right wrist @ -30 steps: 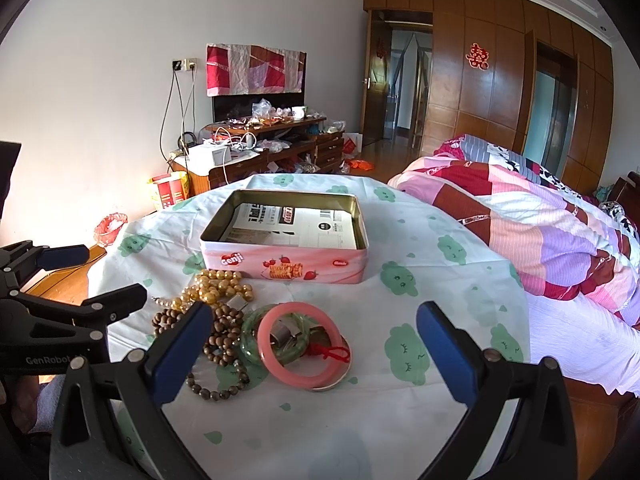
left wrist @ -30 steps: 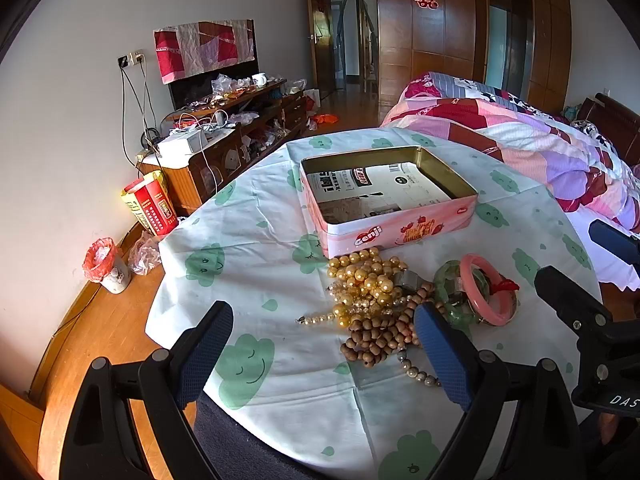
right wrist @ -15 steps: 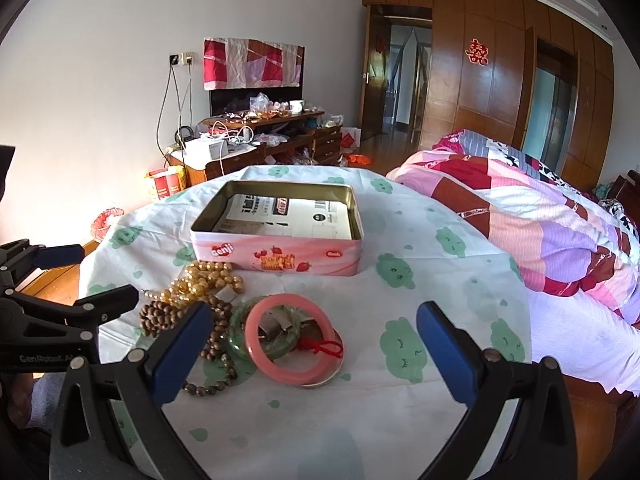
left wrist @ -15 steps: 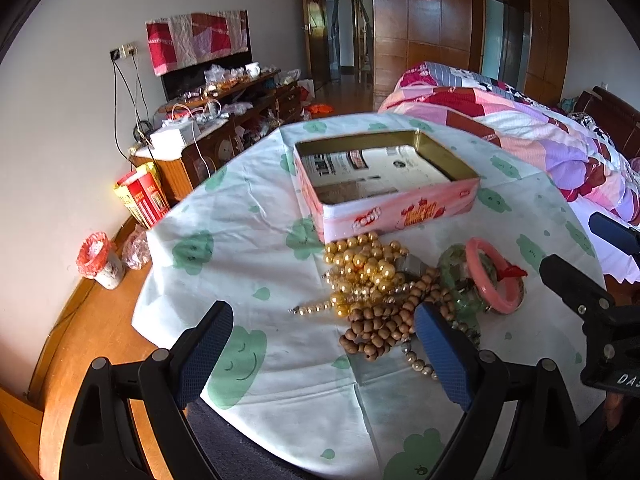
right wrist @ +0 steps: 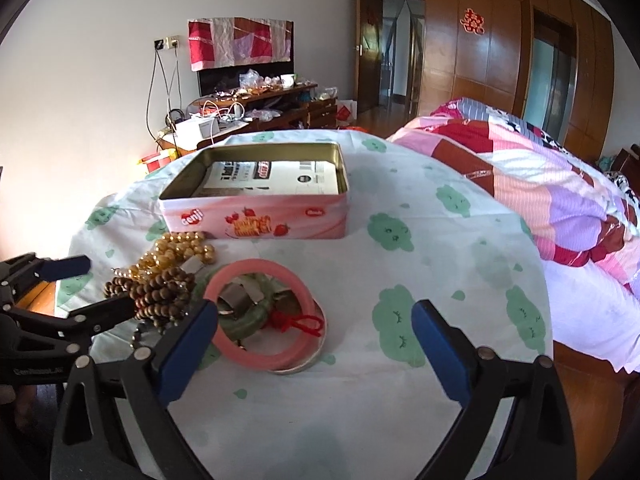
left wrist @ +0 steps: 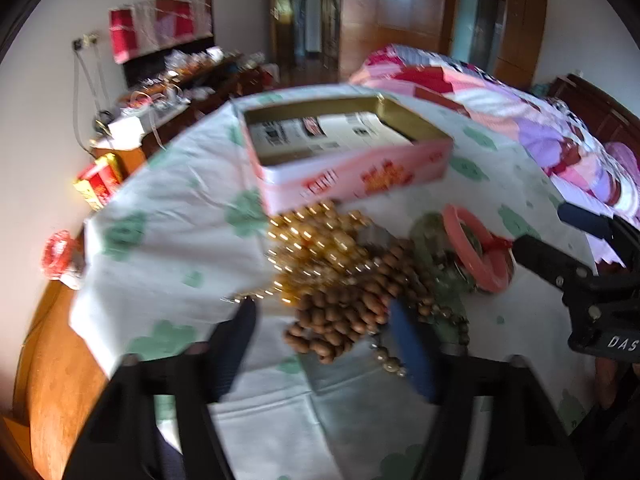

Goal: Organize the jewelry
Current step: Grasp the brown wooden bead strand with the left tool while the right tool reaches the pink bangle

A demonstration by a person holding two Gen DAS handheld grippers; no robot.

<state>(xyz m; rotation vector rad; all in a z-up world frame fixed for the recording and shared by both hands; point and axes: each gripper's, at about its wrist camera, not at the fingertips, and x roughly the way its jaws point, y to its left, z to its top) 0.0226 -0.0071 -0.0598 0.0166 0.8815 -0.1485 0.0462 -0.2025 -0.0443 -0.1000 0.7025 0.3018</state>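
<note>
Both views look forward and steeply down along their own fingers from close above the counter's (right wrist: pixel 460 264) near edge. The left wrist view, blurred, sits further left. Each shows the pink tin (left wrist: pixel 352 176) (right wrist: pixel 256 220), the jewelry pile and the far wall.

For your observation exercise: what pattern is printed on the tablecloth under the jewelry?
White tablecloth with green smiling cloud shapes, clearest in the right wrist view.

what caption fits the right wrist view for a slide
Open right gripper above pink bangle and beads before pink tin.
</note>
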